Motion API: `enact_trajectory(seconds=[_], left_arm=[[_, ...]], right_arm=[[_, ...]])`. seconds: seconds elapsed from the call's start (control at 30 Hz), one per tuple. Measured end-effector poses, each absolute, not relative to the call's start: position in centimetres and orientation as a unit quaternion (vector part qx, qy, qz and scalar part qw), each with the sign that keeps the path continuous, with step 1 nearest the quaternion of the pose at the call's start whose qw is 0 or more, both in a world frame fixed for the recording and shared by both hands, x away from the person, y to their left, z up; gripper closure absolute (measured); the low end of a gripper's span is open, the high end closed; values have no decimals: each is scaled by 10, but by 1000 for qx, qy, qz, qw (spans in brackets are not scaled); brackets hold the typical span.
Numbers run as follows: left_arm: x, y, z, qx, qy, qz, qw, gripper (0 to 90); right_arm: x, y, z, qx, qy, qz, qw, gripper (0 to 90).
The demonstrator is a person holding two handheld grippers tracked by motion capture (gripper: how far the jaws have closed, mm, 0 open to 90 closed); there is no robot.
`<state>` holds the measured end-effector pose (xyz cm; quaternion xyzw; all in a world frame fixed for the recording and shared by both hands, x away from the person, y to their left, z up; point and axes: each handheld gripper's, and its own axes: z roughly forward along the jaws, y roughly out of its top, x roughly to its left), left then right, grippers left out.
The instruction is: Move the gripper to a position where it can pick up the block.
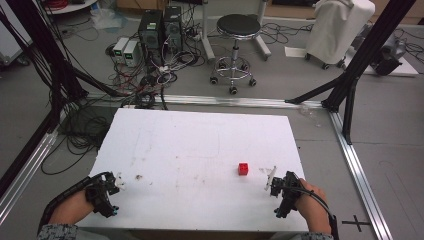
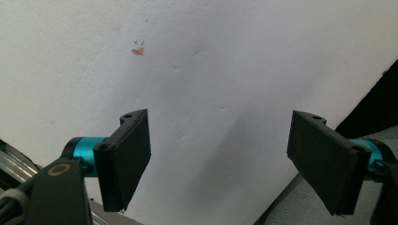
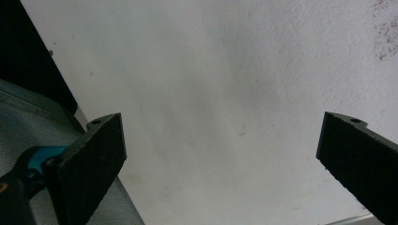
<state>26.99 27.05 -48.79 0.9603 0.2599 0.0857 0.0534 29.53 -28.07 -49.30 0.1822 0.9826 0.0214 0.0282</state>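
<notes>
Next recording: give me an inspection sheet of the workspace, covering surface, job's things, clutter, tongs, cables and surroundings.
Surface: white table, scuffed, with small dark marks.
Job's things: one red cube on the table, right of centre, apart from both tongs.
Clutter: nothing seen on the table besides the cube.
Tongs: left tongs at the near left edge, jaws wide apart, empty; right tongs near right, jaws wide apart, empty.
Cables: one trails from each tongs; a tangle of cables on the floor beyond.
Surroundings: black stool, computer towers, black frame struts.
</notes>
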Motion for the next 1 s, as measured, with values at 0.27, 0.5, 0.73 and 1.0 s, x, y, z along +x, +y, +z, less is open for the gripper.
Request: enact_trajectory(seconds=[0.27, 0.5, 0.73, 1.0], left_arm=[[270, 269, -489, 961, 258, 83, 52, 221], [271, 269, -489, 961, 257, 84, 53, 221], [272, 268, -490, 961, 258, 80, 54, 221], [272, 266, -490, 962, 255, 81, 52, 221]], right_arm=[[300, -278, -479, 166, 985, 39, 32, 10], [306, -271, -463, 146, 987, 44, 39, 10], [313, -263, -449, 133, 989, 41, 43, 10], [322, -251, -438, 114, 991, 43, 47, 10]])
